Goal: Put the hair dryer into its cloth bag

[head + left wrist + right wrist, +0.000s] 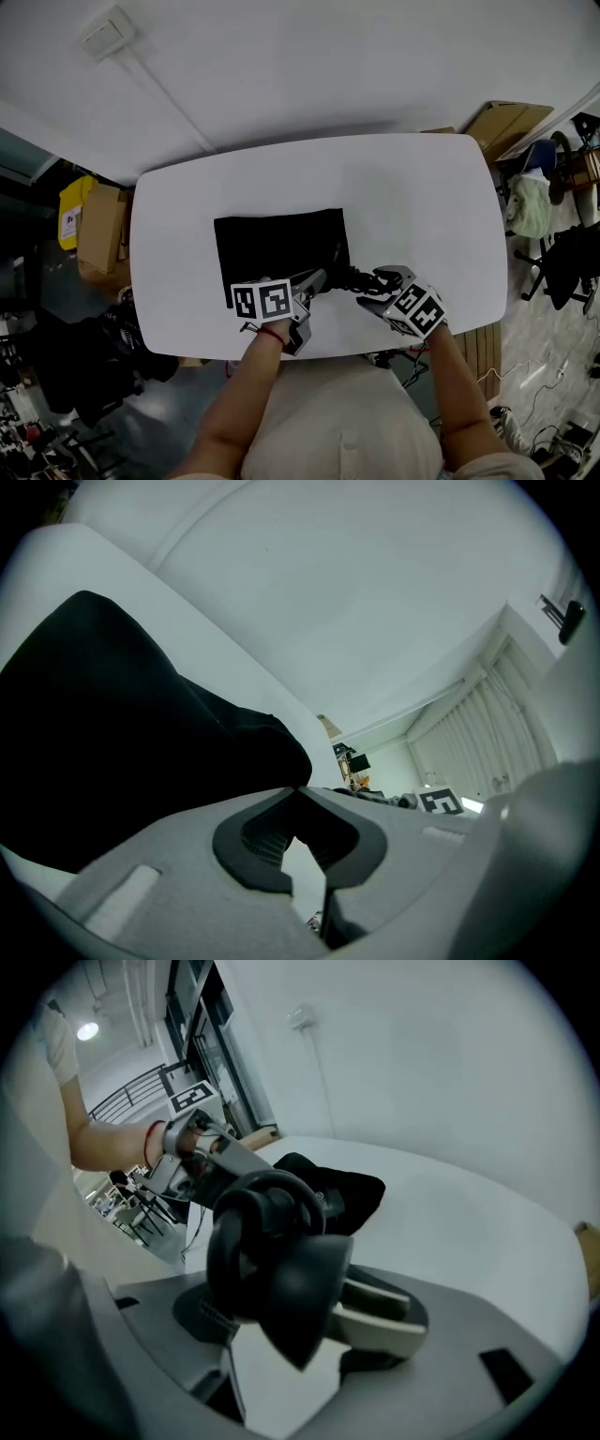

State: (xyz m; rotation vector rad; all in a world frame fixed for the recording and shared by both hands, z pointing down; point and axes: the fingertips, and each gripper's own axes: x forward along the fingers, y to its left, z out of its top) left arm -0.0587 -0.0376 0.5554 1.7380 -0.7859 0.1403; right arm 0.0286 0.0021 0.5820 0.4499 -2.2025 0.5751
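The black cloth bag lies flat on the white table. My left gripper is shut on the bag's near right edge, and its jaw tips meet on the black fabric. The black hair dryer lies just right of that corner. My right gripper is open around it. In the right gripper view the dryer fills the gap, with both pads showing beside it. Behind it are the bag and the left gripper.
The table's near edge runs just under both grippers. On the floor to the left stand cardboard boxes and a yellow container. More cardboard and chairs are on the right.
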